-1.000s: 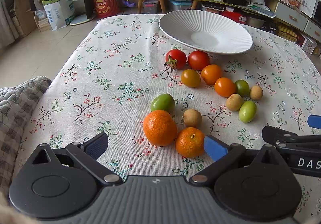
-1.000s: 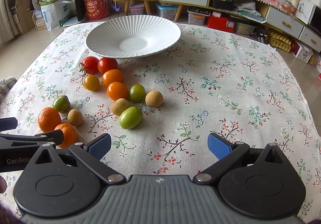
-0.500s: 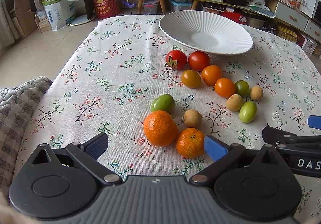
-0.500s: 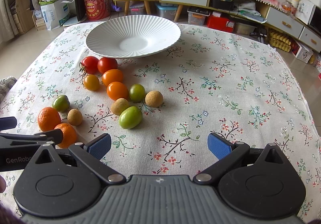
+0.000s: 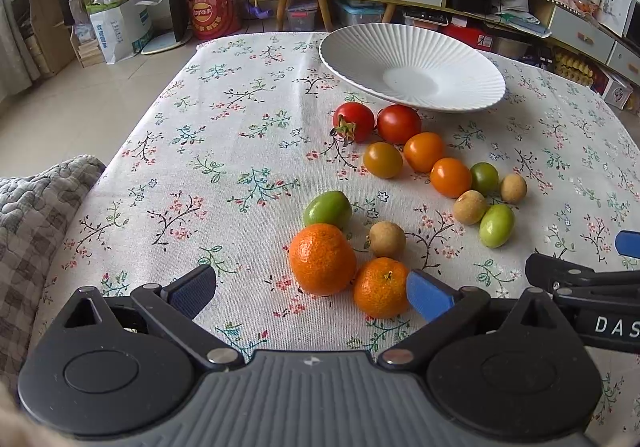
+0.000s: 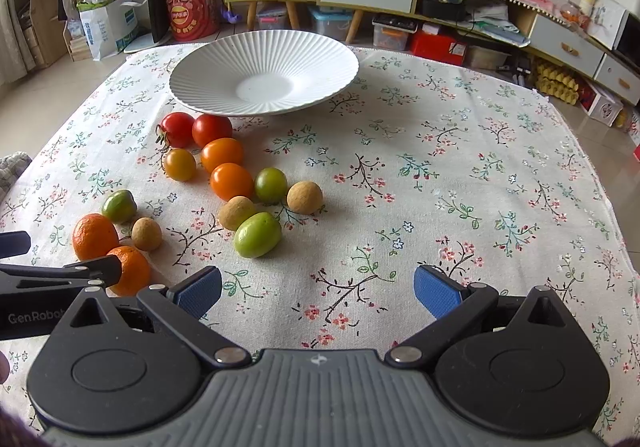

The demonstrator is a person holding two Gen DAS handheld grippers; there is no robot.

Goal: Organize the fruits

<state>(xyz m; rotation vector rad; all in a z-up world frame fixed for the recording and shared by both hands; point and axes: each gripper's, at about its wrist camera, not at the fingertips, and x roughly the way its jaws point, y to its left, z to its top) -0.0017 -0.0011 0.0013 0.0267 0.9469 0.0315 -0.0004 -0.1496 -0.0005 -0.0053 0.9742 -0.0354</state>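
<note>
1. Left wrist view: the left gripper has its fingers spread wide and holds nothing; two mandarins lie between the blue pads.
2. Right wrist view: the right gripper is likewise spread wide and empty, over bare floral tablecloth.
3. Beyond, tomatoes, green fruits and longans cluster toward the table's left edge.
4. A white ribbed plate sits empty near the far edge.
</note>
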